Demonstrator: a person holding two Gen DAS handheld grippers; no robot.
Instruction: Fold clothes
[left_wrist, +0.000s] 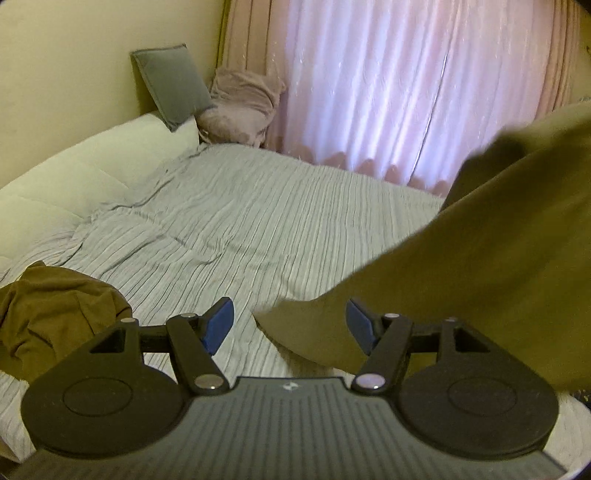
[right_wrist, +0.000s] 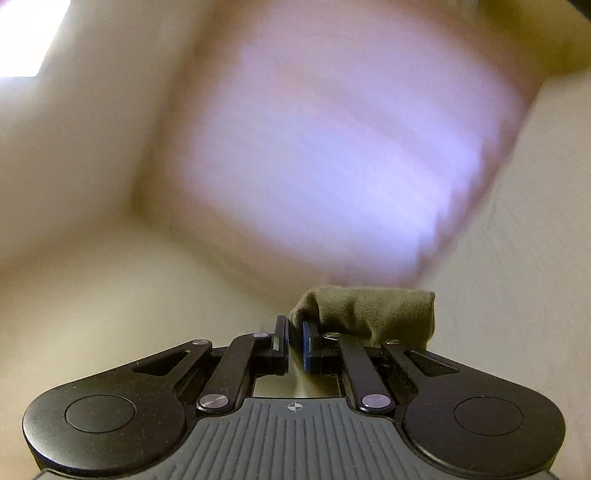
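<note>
Olive cloth (right_wrist: 364, 314) is pinched in the right hand-held gripper (right_wrist: 294, 341); left hand-held gripper (left_wrist: 289, 325) is held released above the bed (left_wrist: 229, 221), nothing grasped.

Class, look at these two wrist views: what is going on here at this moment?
A person with two handheld grippers is sorting clothes on a bed. The right gripper is shut on a corner of an olive-green garment, which hangs lifted above the striped bedcover. The left gripper is open and holds nothing. A brown garment lies crumpled on the bed, apart from both grippers.
</note>
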